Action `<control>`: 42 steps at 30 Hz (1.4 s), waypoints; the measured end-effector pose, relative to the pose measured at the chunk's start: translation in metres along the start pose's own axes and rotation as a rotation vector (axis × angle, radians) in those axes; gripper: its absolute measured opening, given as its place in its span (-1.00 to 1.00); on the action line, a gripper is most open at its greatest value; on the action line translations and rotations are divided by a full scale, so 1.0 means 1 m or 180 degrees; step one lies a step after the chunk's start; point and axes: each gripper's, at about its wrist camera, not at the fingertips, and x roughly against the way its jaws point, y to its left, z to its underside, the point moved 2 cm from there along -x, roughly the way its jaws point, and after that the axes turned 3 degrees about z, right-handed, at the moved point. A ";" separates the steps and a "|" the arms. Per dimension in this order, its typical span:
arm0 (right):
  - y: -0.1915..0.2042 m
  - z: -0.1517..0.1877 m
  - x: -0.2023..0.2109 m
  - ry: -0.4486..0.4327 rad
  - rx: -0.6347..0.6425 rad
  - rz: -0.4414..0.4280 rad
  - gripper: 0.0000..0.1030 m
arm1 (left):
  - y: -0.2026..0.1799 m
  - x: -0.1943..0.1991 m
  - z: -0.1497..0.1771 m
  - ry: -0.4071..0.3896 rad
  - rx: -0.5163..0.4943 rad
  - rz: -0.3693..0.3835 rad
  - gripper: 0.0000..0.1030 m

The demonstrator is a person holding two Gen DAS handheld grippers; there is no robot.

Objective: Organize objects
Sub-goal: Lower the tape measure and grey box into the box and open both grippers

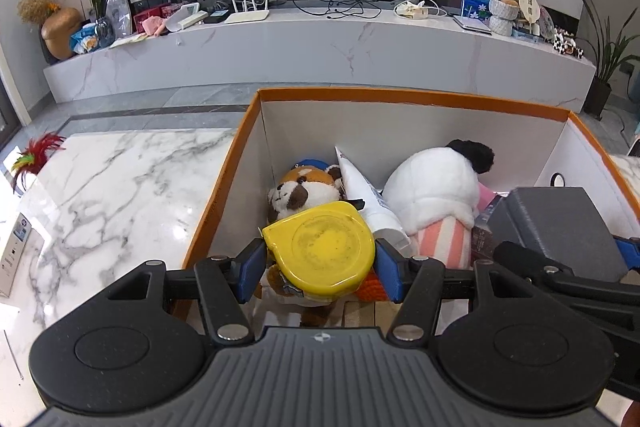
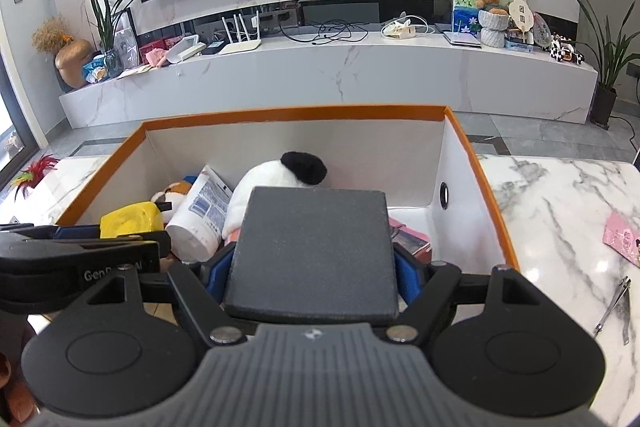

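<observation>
My left gripper (image 1: pixel 320 259) is shut on a yellow tape measure (image 1: pixel 322 253) and holds it over the left part of an orange-rimmed white box (image 1: pixel 400 95). My right gripper (image 2: pixel 314 269) is shut on a flat dark grey box (image 2: pixel 314 253) over the same orange-rimmed box (image 2: pixel 296 114). The grey box also shows in the left wrist view (image 1: pixel 560 227). Inside the orange-rimmed box lie a brown-and-white plush dog (image 1: pixel 300 189), a white tube (image 1: pixel 374 205), and a white plush with a black ear (image 1: pixel 436 183).
The box stands on a white marble table (image 1: pixel 112 187). A pink card (image 2: pixel 624 237) and nail clippers (image 2: pixel 614 307) lie on the table to the right. A red feather toy (image 1: pixel 36 155) lies at the far left. A TV console stands beyond.
</observation>
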 end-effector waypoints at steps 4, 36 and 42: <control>-0.003 0.003 -0.002 0.0032 -0.0001 0.0015 0.52 | -0.002 -0.002 0.001 0.0001 -0.0078 -0.0065 0.32; -0.006 0.010 -0.014 0.0168 0.0049 0.0067 0.52 | -0.014 -0.006 0.010 -0.0029 -0.0359 -0.0290 0.44; -0.005 0.010 -0.013 0.0169 0.0067 0.0074 0.53 | -0.014 -0.007 0.011 -0.0023 -0.0357 -0.0300 0.44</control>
